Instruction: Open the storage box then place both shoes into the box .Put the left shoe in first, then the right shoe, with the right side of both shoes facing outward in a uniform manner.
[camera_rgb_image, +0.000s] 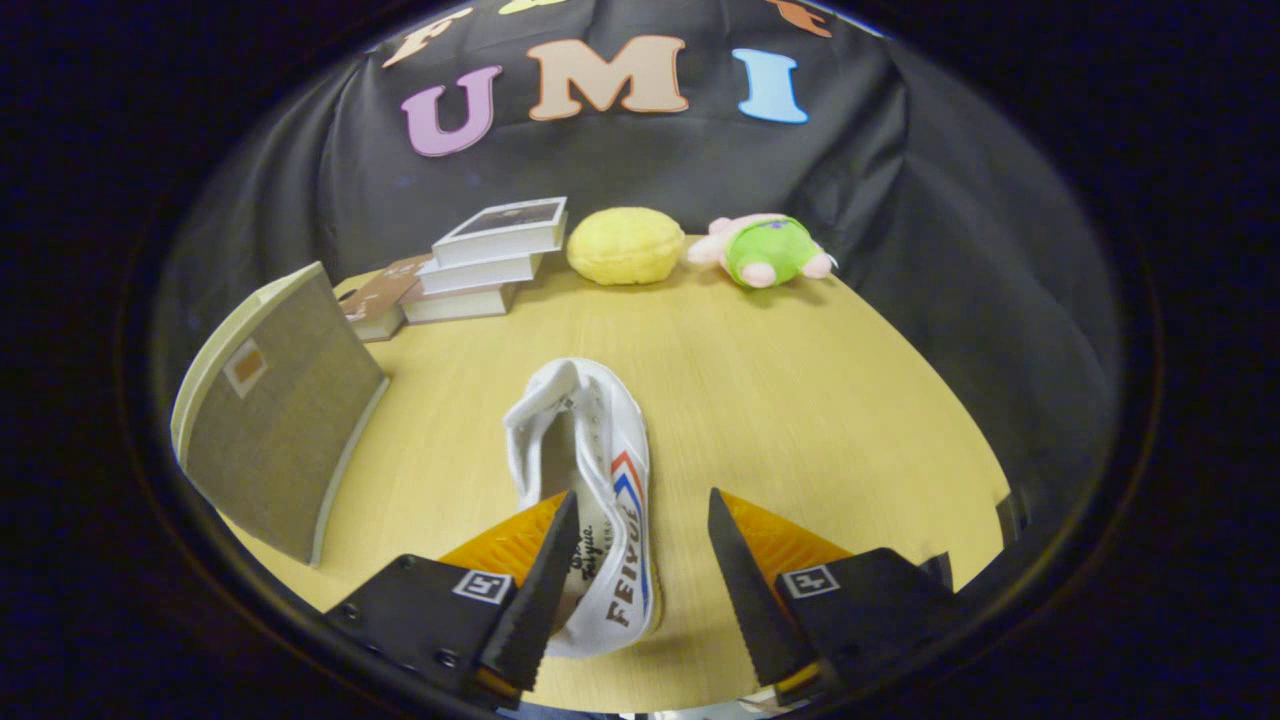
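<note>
Storage box (275, 415): at the far left, standing on the table (800, 420) close to its left edge; a grey-brown fabric panel with a pale rim faces the fingers, tilted back a little. I cannot tell whether it is open.
Books (480, 265): a leaning stack behind the box, near the table's back edge.
Open room, left: a strip of bare wood lies between the box and the shoe.
Shoe (590, 480): a white canvas shoe with red and blue stripes, lying on its side on the table at mid-width, its long axis running away from the fingers. Its near end sits between the fingers, close against the left one; I cannot tell whether they touch. A clear gap separates it from the right finger.
Gripper (640, 530): fingers spread apart, black serrated tips low over the table, neither pressing on the shoe.
Yellow cushion (626, 245): at the back edge, well beyond the shoe.
Plush toy (768, 250): pink and green, just right of the cushion.
Open room, right: broad bare wood from the shoe out to the curved right edge.
</note>
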